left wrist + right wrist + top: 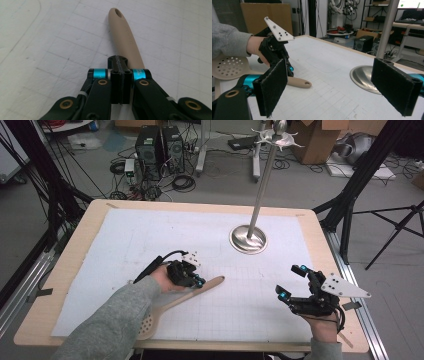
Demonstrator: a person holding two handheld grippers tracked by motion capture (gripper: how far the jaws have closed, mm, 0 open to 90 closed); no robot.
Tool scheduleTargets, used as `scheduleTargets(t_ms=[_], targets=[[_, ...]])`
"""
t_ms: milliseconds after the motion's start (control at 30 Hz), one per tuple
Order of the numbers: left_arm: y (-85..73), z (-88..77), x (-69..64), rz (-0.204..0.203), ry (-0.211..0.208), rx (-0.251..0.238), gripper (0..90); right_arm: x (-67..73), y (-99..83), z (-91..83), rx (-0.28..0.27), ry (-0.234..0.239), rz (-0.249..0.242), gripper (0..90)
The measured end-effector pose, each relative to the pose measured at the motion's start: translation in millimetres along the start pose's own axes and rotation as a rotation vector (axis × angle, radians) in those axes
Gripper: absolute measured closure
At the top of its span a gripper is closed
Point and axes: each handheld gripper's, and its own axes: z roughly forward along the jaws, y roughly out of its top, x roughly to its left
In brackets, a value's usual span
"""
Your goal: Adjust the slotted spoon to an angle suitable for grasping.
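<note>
On the white gridded mat [150, 240], left tool [195, 281] low, clamped on the beige spatula [200, 290]; right tool [291, 282] level, wide apart.

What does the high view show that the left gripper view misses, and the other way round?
High view alone: the tall metal stand on its round base, the spatula's perforated head jutting over the table's near edge, and the right gripper, its jaws wide apart over the gridded mat.

Left gripper view alone: a close look at the hanging hole in the handle's tip, and the jaws pressed together.

Both share: the left gripper, the beige spatula handle and the mat.
</note>
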Motion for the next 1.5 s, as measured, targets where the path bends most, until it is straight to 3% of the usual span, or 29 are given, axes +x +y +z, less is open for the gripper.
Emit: scheduleTargets(t_ms=[100,333,500,600,933,1033,1267,1500], targets=[[0.8,1.8,-2.8,0.011,-0.013,-0.010,89.6,0.8,0.0,-0.1,0.003,0.003,0.009,12.8],[2.7,-4.3,-6.2,0.032,0.039,-0.012,89.6,-0.2,-0.1,-0.9,-0.001,0.001,0.002,12.8],[2.1,-16.9,-6.6,0.024,0.082,-0.014,89.6,0.1,-0.4,-1.1,-0.001,-0.001,0.000,12.8],[-0.1,-29.3,-8.9,0.012,0.101,-0.045,89.6,0.7,-0.4,-1.3,-0.001,0.000,0.001,12.8],[-10.8,-57.7,-19.3,0.007,0.143,-0.084,89.5,2.3,0.2,0.8,0.007,0.004,-0.005,12.8],[-16.1,-68.5,-25.0,-0.010,0.164,-0.118,88.9,2.0,-0.1,1.8,0.007,0.003,-0.007,12.9],[-32.2,-88.6,-39.0,0.001,0.195,-0.166,74.0,2.5,-0.2,1.6,0.014,0.003,-0.006,12.9],[-42.2,-89.9,-50.1,0.009,0.211,-0.161,49.2,2.6,0.1,3.1,0.012,0.002,-0.014,12.8]])
